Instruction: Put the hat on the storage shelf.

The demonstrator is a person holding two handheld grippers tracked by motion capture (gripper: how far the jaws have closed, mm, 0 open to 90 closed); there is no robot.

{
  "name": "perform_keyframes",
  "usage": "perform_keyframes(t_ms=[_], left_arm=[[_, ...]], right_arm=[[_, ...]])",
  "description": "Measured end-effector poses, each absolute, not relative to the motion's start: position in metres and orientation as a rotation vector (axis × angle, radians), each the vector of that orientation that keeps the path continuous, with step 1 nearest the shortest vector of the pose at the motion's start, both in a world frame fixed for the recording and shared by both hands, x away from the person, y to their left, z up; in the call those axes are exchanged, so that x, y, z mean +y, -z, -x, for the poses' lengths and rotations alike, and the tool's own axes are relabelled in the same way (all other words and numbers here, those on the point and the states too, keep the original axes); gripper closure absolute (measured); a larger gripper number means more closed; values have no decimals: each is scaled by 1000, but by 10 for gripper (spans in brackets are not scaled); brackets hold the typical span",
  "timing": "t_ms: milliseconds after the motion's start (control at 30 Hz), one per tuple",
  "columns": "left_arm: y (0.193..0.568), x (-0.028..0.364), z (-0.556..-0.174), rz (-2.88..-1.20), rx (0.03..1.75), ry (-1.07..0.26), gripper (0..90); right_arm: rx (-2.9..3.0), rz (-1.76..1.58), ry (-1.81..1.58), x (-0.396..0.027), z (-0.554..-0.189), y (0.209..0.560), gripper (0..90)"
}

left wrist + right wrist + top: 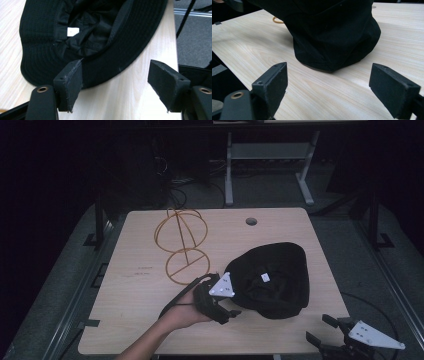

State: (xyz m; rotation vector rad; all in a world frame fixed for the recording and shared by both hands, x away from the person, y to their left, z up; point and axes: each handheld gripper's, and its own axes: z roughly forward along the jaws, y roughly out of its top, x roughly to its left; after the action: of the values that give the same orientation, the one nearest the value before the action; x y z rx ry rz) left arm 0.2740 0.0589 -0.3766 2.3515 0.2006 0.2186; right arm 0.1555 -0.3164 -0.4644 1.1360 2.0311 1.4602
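Observation:
A black bucket hat [272,280] lies crown down on the wooden table [140,320], with its white inner label [73,31] facing up. A person's hand holds my left gripper [231,309] at the hat's near-left brim. Its jaws stand open over bare wood, the hat brim [105,67] just beyond its left pad [71,82]. My right gripper [320,329] hovers off the table's near-right corner, open, facing the hat [332,32] with nothing between its pads. A gold wire hat stand [182,245] stands to the hat's left.
A round cable hole [251,221] sits near the table's far edge. Behind the table stands a grey desk frame [270,160] on dark floor. A black cable [370,305] loops on the floor at the right. A bit of the gold stand's base ring [277,20] peeks out beside the hat.

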Motion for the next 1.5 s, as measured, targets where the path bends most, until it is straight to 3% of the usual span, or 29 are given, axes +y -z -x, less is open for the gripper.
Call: perform_keyframes(t_ms=[233, 400, 433, 600, 733, 1000, 1500], left_arm=[[383, 37, -280, -2420, 152, -234, 328], [389, 27, -283, -2447, 100, -231, 504], [390, 26, -283, -2440, 95, -232, 504], [384, 23, -282, -2408, 73, -276, 737], [378, 22, -286, -2353, 94, -256, 805], [362, 16, -289, -2254, 162, -181, 852], [337, 25, -294, -2127, 217, -61, 857]], right_arm=[[2046, -1140, -1456, -314, -157, 466, 149], [2043, -1138, -1457, -315, -157, 466, 149], [2043, -1138, -1457, -315, -157, 466, 149], [2055, -1136, -1450, -313, -159, 467, 149], [2054, -1129, -1450, -311, -159, 466, 149], [2033, -1133, -1442, -306, -163, 462, 148], [1972, -1132, -1486, -305, -179, 442, 140]])
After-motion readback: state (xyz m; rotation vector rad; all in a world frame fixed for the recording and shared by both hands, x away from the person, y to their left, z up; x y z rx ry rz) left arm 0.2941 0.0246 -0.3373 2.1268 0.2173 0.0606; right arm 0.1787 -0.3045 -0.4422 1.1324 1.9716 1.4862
